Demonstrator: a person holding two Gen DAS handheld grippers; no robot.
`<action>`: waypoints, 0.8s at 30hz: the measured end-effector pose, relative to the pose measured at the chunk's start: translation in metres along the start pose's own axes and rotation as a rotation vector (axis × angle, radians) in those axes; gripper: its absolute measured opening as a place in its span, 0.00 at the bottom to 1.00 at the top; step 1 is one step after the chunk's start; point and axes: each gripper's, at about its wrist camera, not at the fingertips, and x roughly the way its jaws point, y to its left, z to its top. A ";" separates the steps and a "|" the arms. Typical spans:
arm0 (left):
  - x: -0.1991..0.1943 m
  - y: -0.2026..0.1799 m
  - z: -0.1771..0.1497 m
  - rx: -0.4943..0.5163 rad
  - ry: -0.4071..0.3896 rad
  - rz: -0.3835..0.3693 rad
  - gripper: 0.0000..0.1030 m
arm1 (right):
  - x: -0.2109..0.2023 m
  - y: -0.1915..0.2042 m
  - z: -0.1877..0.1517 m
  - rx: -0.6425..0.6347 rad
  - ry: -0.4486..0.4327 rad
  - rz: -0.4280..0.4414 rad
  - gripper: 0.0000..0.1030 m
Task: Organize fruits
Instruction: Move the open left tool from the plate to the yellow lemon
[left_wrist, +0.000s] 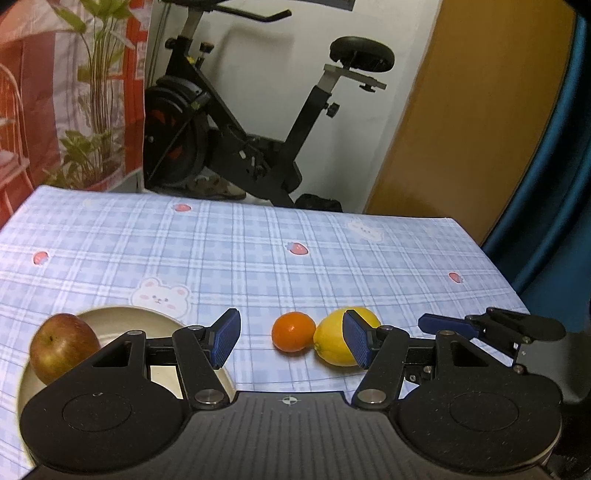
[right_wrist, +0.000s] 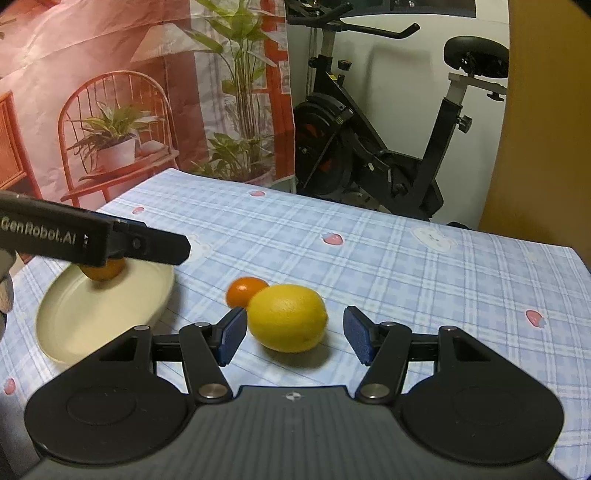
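My left gripper (left_wrist: 291, 339) is open and empty, low over the checked tablecloth (left_wrist: 258, 240). A small orange (left_wrist: 291, 330) lies just beyond the gap between its fingers. A yellow lemon (left_wrist: 330, 345) touches the orange on the right, partly behind the right pad. A red apple (left_wrist: 61, 347) sits on the cream plate (left_wrist: 122, 317) at the left. My right gripper (right_wrist: 294, 338) is open, and the lemon (right_wrist: 286, 317) sits between its fingertips without touching the pads; the orange (right_wrist: 243, 288) is behind it. The left gripper's side (right_wrist: 110, 240) hangs over the plate (right_wrist: 92, 325) and hides most of the apple (right_wrist: 105, 272).
A black exercise bike (left_wrist: 236, 122) stands beyond the table's far edge. A printed curtain with plants (right_wrist: 147, 92) hangs at the back left, a wooden door (left_wrist: 461, 110) at the right. The table's right edge (left_wrist: 491, 258) drops off near a blue surface.
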 end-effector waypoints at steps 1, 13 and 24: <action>0.002 0.000 0.001 -0.005 0.004 -0.005 0.62 | 0.000 -0.002 -0.002 -0.001 0.003 -0.002 0.60; 0.040 -0.010 0.000 -0.017 0.093 -0.097 0.62 | 0.012 -0.013 -0.010 -0.038 0.017 0.033 0.66; 0.050 -0.012 -0.003 -0.010 0.110 -0.160 0.61 | 0.048 0.000 0.002 -0.128 0.032 0.081 0.67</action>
